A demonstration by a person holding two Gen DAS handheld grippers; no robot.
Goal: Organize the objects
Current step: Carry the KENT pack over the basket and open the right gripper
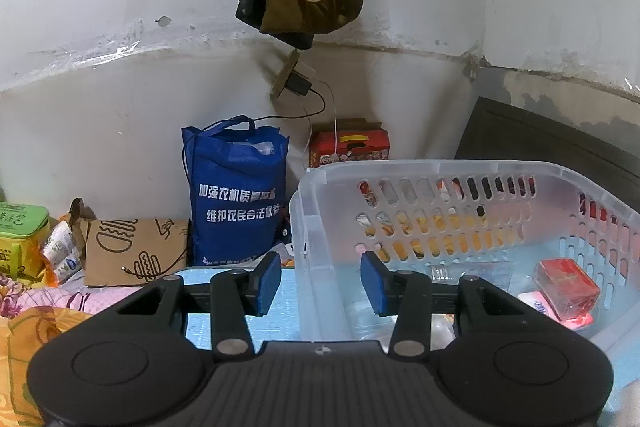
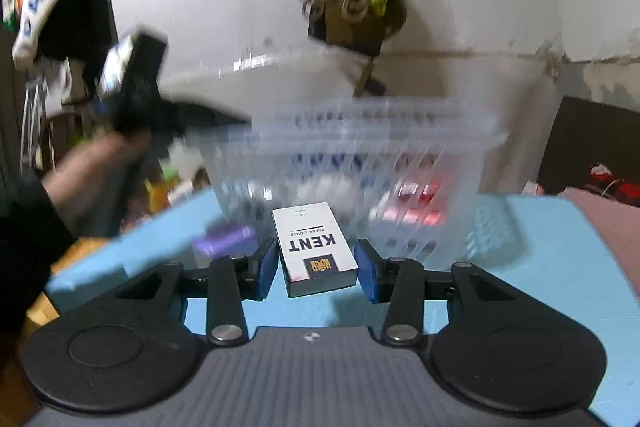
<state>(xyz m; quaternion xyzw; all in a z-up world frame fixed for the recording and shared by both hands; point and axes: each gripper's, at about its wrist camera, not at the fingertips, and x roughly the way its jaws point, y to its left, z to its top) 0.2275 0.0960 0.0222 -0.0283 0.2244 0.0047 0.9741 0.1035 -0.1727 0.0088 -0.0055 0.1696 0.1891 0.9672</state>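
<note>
A: Holding the white cigarette pack (image 2: pixel 316 251) between the blue pads of the right gripper (image 2: pixel 316 269), at lower centre of the right wrist view. Jaws partly closed on the pack's long sides; the pack is sharp while the background smears, so it looks gripped and clear of the blue table (image 2: pixel 540 247).

B: Destination?

A: Presumably the clear slotted basket (image 1: pixel 460 195), centre-right of the left wrist view. A red box (image 1: pixel 566 281) and a pink packet (image 1: pixel 538 301) already lie on its floor.

B: Left gripper (image 1: pixel 320 281)?

A: Partly open, nothing pinched. Its pads straddle the basket's near corner; the right pad looks to sit inside the wall.

B: Risks?

A: The grip is near the pack's rear end, so a quick swing could pivot it out. A low approach could catch the rim and shove the basket. A purple object (image 2: pixel 224 241) sits just left of the pack, blurred; unidentified.
</note>
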